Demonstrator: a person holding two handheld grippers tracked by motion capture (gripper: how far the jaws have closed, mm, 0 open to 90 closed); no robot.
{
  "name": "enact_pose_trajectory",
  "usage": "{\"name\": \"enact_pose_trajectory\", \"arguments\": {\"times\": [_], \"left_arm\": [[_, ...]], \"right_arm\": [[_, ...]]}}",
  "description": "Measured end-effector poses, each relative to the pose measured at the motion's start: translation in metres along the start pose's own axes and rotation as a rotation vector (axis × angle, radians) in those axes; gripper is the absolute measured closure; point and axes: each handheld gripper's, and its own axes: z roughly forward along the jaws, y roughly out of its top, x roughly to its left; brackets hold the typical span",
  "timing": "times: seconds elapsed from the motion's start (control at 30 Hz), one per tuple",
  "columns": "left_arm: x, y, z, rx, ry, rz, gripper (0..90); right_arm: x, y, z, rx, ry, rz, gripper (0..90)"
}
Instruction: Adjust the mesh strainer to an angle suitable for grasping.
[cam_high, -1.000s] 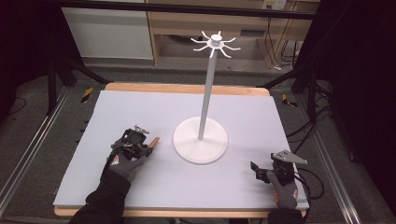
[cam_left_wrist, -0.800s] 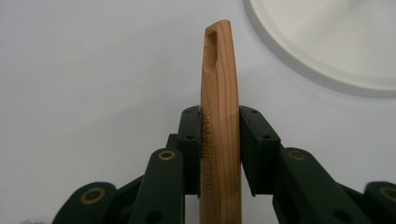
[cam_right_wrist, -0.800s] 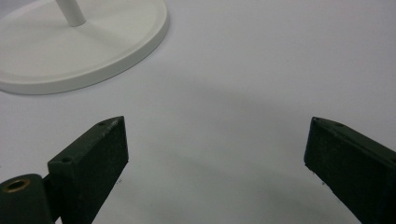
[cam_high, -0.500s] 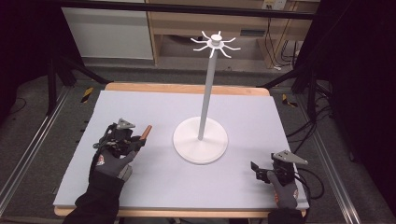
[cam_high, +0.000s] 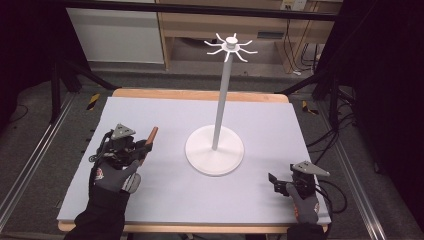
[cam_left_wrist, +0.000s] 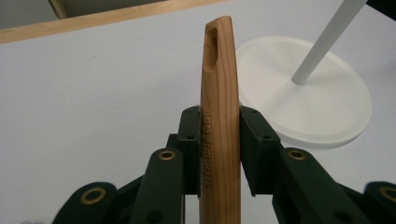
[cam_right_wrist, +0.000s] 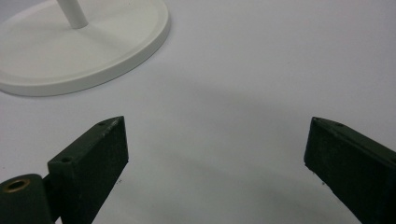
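A light brown wooden handle (cam_left_wrist: 218, 116) with visible grain is showing between black tongs (cam_left_wrist: 218, 140); at two o'clock, a white stand (cam_high: 215, 149) is sitting on the pale lavender table (cam_high: 165, 195).

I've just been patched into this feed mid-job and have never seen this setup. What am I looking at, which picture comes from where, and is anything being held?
A person at a table holds a hand-operated two-jaw tool in each gloved hand.

The high view looks down from above: the left gripper at left, the right gripper at right, and a white stand with hooks on top, standing on the grey table.

The other two pictures come from cameras riding on each gripper, looking along its black jaws.

The left gripper view shows the jaws shut on a wooden handle stamped KITCHEN TOOL, with a slot near its tip. In the right gripper view the jaws stand open over the table with nothing between them.
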Motion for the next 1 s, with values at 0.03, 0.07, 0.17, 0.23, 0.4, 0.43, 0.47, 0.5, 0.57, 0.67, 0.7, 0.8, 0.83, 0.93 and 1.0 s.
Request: {"name": "enact_pose_trajectory", "arguments": {"times": [0.03, 0.07, 0.17, 0.23, 0.4, 0.43, 0.47, 0.5, 0.57, 0.67, 0.7, 0.8, 0.83, 0.93, 1.0], "left_arm": [[0.0, 0.0, -0.002, -0.013, 0.002, -0.002, 70.6], [-0.001, 0.001, -0.004, -0.026, 0.003, -0.004, 70.6], [-0.003, 0.002, -0.01, -0.073, 0.003, -0.012, 70.6], [-0.004, 0.004, -0.014, -0.102, -0.007, -0.011, 70.6], [-0.008, 0.007, -0.026, -0.162, -0.011, -0.011, 70.6], [-0.009, 0.008, -0.028, -0.174, -0.012, -0.01, 70.6], [-0.009, 0.009, -0.03, -0.184, -0.012, -0.011, 70.6], [-0.01, 0.009, -0.032, -0.191, -0.012, -0.01, 70.6], [-0.011, 0.01, -0.035, -0.208, -0.011, -0.009, 70.6], [-0.013, 0.012, -0.038, -0.232, -0.012, -0.013, 70.6], [-0.013, 0.013, -0.04, -0.241, -0.014, -0.014, 70.5], [-0.015, 0.015, -0.043, -0.265, -0.017, -0.015, 70.6], [-0.016, 0.015, -0.044, -0.272, -0.02, -0.016, 70.6], [-0.017, 0.018, -0.047, -0.288, -0.03, -0.016, 70.5], [-0.019, 0.021, -0.05, -0.303, -0.035, -0.016, 70.5]], "right_arm": [[0.0, 0.0, 0.0, 0.001, 0.0, -0.001, 6.6], [0.0, 0.0, 0.0, 0.0, 0.001, 0.003, 6.6], [0.0, 0.0, 0.0, -0.002, -0.001, 0.0, 6.6], [0.0, 0.0, 0.0, 0.0, 0.0, 0.001, 6.6], [0.0, 0.0, 0.0, 0.001, 0.0, -0.001, 6.6], [0.0, 0.0, 0.0, 0.001, 0.001, 0.002, 6.6], [0.0, 0.0, 0.0, 0.0, 0.001, 0.002, 6.6], [0.0, 0.0, 0.0, -0.002, 0.0, 0.003, 6.6], [0.0, 0.0, 0.0, 0.001, 0.0, 0.001, 6.6], [0.0, 0.0, 0.001, 0.001, 0.002, -0.004, 6.6], [0.0, 0.0, 0.001, -0.001, 0.003, -0.002, 6.6], [0.0, 0.0, 0.0, -0.001, 0.004, 0.002, 6.6], [0.0, 0.001, 0.001, -0.001, 0.005, 0.001, 6.6], [0.0, 0.0, 0.001, 0.001, 0.004, -0.003, 6.6], [0.0, 0.001, 0.001, 0.0, 0.005, 0.0, 6.6]]}}
